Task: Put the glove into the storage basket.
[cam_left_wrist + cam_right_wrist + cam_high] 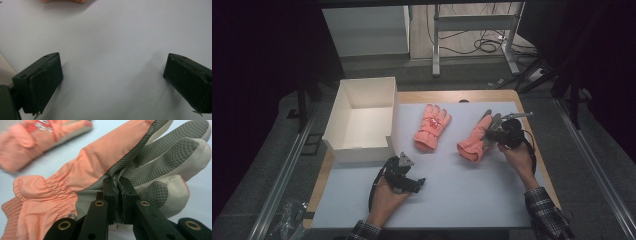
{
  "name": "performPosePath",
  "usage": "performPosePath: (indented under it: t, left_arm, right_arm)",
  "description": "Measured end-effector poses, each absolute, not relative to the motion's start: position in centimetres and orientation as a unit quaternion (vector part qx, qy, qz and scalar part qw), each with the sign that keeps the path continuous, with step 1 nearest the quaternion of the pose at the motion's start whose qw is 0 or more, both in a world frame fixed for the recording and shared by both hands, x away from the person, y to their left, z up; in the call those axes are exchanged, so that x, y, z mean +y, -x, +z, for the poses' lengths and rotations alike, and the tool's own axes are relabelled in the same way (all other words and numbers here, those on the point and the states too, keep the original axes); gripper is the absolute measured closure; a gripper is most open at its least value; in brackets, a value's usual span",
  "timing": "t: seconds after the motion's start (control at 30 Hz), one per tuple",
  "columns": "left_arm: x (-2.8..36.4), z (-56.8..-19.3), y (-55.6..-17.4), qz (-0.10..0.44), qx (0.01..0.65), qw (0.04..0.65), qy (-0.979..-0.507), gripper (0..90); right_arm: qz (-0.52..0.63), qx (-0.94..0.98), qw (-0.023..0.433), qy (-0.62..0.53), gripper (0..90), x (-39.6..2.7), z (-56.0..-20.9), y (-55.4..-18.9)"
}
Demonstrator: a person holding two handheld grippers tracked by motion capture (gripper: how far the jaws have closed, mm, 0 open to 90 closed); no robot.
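Observation:
Two pink gloves lie on the white mat (462, 185). One pink glove (431, 127) rests flat near the middle, blurred at the upper left as the far glove (37, 135) in the right gripper view. The other glove (476, 138) is pinched by my right gripper (493, 131); its jaws are shut on the grey textured palm fabric of this glove (105, 165), with my right gripper (118, 192) clamped beside the thumb. My left gripper (408, 176) rests on the mat at the front, and in its own view my left gripper (112, 80) stands open over bare mat.
An open white box (362, 120) stands at the mat's left back. The wooden table edge (452, 95) runs behind the mat. Metal frame legs and cables lie on the floor beyond.

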State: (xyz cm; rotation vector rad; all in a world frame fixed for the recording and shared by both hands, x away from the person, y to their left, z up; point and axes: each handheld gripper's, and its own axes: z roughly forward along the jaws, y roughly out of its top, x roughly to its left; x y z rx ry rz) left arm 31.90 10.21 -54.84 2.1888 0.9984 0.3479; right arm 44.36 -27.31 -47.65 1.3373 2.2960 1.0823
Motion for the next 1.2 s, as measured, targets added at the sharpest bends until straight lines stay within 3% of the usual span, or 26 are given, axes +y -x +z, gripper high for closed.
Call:
performPosePath:
  t: [0.4,0.53,0.87,1.13,1.2]
  left_arm:
    - [10.2,-54.8,-31.9,0.134,0.384,0.346,-0.845,2.4]
    - [10.3,-54.8,-31.9,0.134,0.383,0.346,-0.846,2.4]
    - [10.2,-54.8,-31.9,0.135,0.384,0.348,-0.845,2.4]
    - [10.2,-54.8,-31.9,0.134,0.385,0.348,-0.844,2.4]
    - [10.2,-54.8,-31.9,0.134,0.385,0.348,-0.844,2.4]
  right_arm:
    - [0.398,0.83,0.114,-0.373,84.3,-26.2,-45.4,-41.4]
    - [0.409,0.85,0.085,-0.32,84.3,-25.3,-45.4,-40.1]
    - [0.385,0.893,0.014,-0.231,83.8,-22.1,-47.4,-38.5]
    - [0.349,0.916,0.012,-0.196,82.2,-20.3,-49.5,-38.6]
    - [0.353,0.914,0.019,-0.202,76.4,-20.3,-49.7,-38.9]
